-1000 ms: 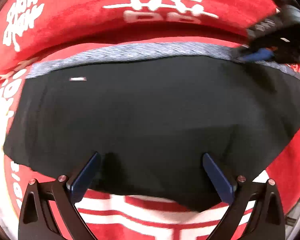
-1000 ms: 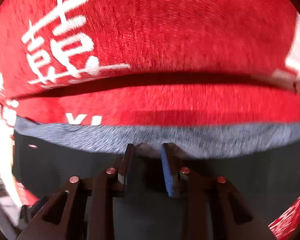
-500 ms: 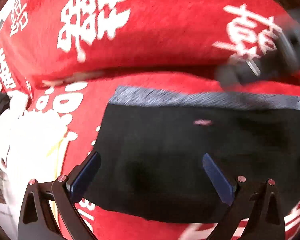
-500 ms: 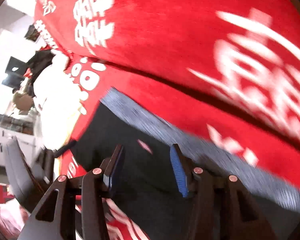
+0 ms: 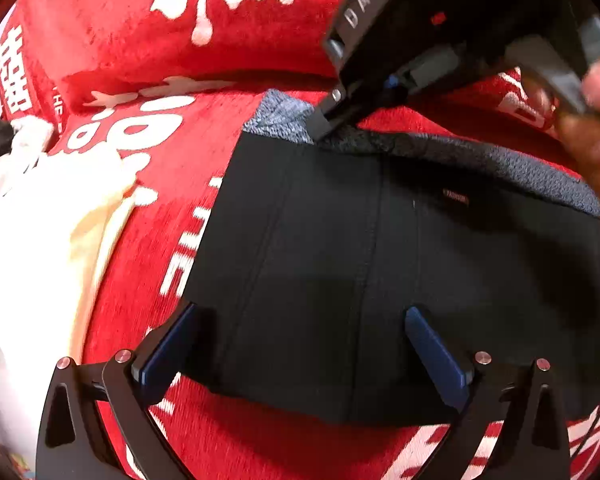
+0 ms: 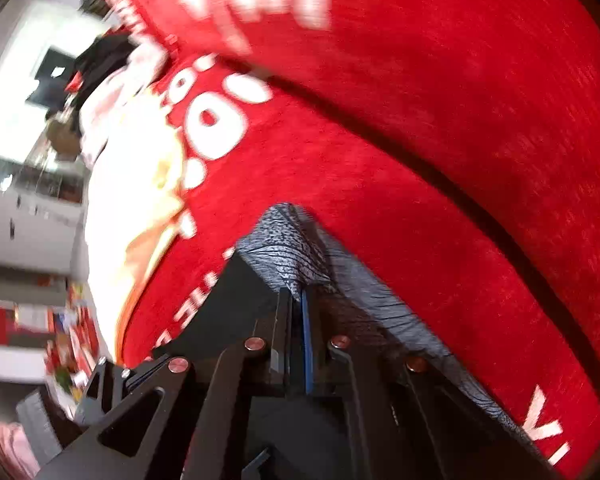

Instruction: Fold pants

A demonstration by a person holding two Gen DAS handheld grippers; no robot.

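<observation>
The black pants (image 5: 340,264) lie folded flat on a red blanket (image 5: 148,184) with white lettering, grey waistband (image 5: 480,156) along the far edge, long axis running left to right. The right gripper (image 5: 320,124) has its jaws pressed together, pinching the waistband's left corner. The left gripper (image 5: 300,344) hovers above the near edge, jaws spread.

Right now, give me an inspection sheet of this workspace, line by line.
Surface: red blanket with white lettering, creased.
Job's things: black pants, grey waistband, lying flat on the blanket.
Clutter: white cloth heaped at the left edge.
Grippers: left claw open, over the pants' lower edge; right claw shut on the waistband corner.
Cables: nothing seen.
Surroundings: bright room with shelves, blurred; a person's hand on the right claw.
</observation>
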